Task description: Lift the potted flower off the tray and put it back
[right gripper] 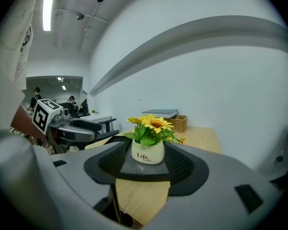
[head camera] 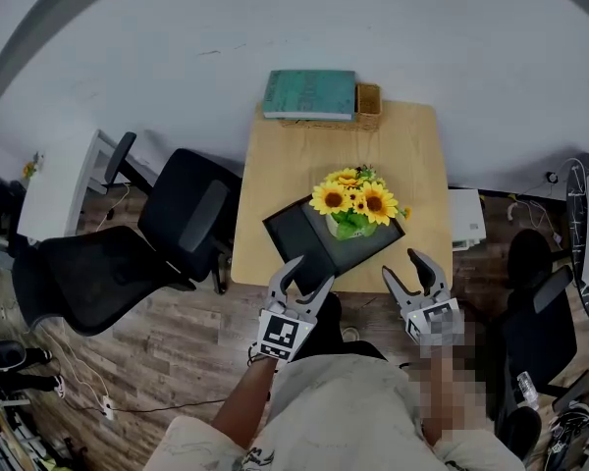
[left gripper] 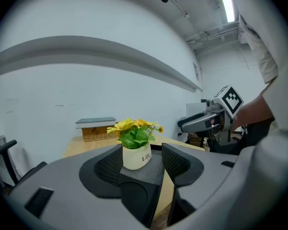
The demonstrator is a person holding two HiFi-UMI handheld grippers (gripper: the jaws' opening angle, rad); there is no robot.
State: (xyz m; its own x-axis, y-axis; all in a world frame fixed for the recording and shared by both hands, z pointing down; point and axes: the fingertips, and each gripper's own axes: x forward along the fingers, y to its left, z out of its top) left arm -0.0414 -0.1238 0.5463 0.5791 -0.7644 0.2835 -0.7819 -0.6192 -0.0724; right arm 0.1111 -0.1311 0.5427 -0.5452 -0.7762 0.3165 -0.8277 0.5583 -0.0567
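**A:** What does the head view give?

**B:** The left gripper [head camera: 309, 275] and right gripper [head camera: 404, 268] hang at the near edge of the table [head camera: 275, 155], both with jaws spread and nothing in them. The potted flower [head camera: 353, 209] stands on the black tray [head camera: 290, 226], ahead of both.

**A:** And the left gripper view?

**B:** The pot [left gripper: 137, 156] sits ahead, framed by the parted jaws but not yet between them. The right gripper [left gripper: 206, 121] is off to this one's right.

**A:** The right gripper view?

**B:** Much the same. The pot is straight ahead, clear of the pads, its print [right gripper: 146, 157] facing this gripper.

**A:** How should the person take it?

**B:** Likely low on the white pot, under the leaves [right gripper: 144, 135], with the jaws level. It stands upright, long axis vertical, blooms [right gripper: 156, 122] up, so a straight lift should keep it from tipping.
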